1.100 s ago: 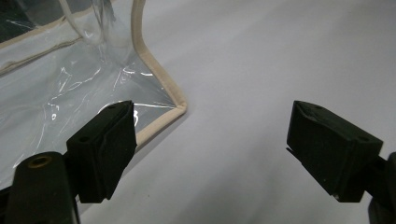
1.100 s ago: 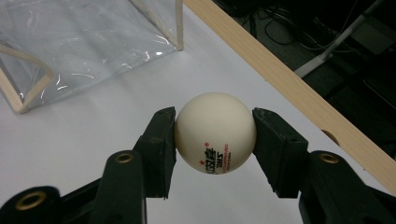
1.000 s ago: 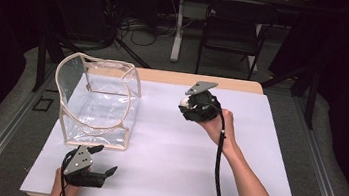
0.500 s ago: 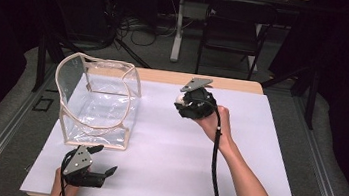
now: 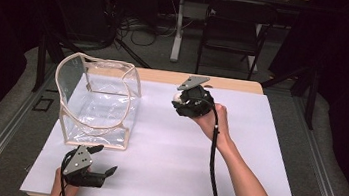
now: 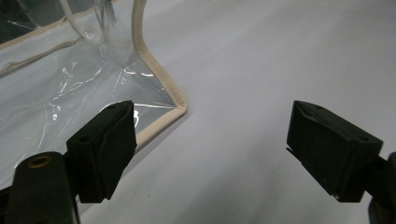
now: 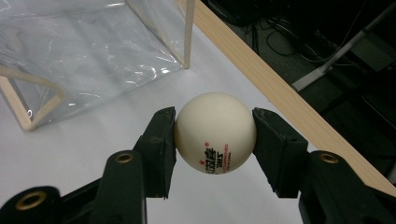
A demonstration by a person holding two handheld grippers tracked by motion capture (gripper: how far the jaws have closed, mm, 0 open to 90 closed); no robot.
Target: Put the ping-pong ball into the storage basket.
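A white ball (image 7: 215, 133) with small red and black print sits clamped between the jaws of the right gripper (image 7: 214, 140), raised above the table's far middle. To its left a clear plastic bag (image 5: 97, 99) with beige trim stands open-topped on the white table (image 5: 256, 153), its rim sagging.

The counter (image 5: 256, 153) is white-topped with a wooden far edge; a clear plastic bag (image 5: 96, 103) with beige trim stands on it around ten o'clock.
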